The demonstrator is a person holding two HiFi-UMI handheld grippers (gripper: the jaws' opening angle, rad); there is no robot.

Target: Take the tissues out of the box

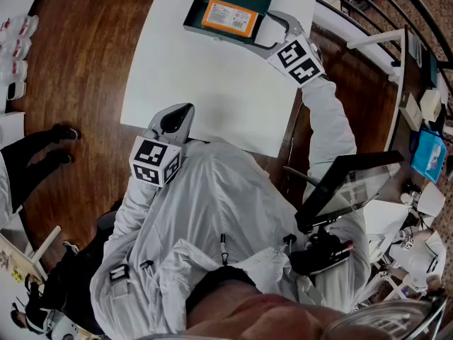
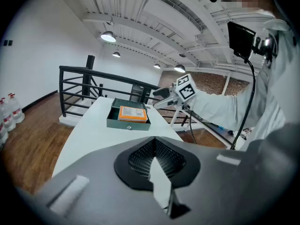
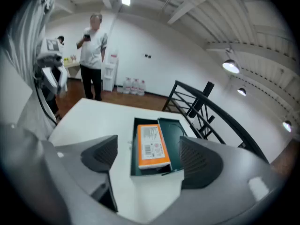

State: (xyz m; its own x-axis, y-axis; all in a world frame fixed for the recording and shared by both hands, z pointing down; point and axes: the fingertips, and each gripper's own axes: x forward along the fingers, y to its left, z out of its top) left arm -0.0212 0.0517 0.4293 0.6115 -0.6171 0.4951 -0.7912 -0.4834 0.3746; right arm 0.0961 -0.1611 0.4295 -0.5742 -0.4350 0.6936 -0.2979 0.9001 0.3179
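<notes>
A dark green box [image 1: 212,21] lies open at the far end of the white table [image 1: 212,91], with an orange tissue pack [image 1: 228,17] inside it. My right gripper [image 1: 272,34] is open just right of the box, nothing between its jaws. In the right gripper view the tissue pack [image 3: 151,146] and the box [image 3: 171,137] show between the wide-apart pads [image 3: 199,161] of the right gripper [image 3: 150,159]. My left gripper [image 1: 177,117] is shut and empty at the table's near edge, far from the box [image 2: 127,122]. The left gripper [image 2: 153,157] points at the tissue pack [image 2: 132,113].
A black railing [image 3: 206,111] runs behind the table's far side. A person [image 3: 93,50] stands on the wooden floor beyond the table, near water bottles [image 3: 133,84]. Another person's legs [image 1: 35,154] are left of the table. Cluttered shelves [image 1: 425,140] lie to the right.
</notes>
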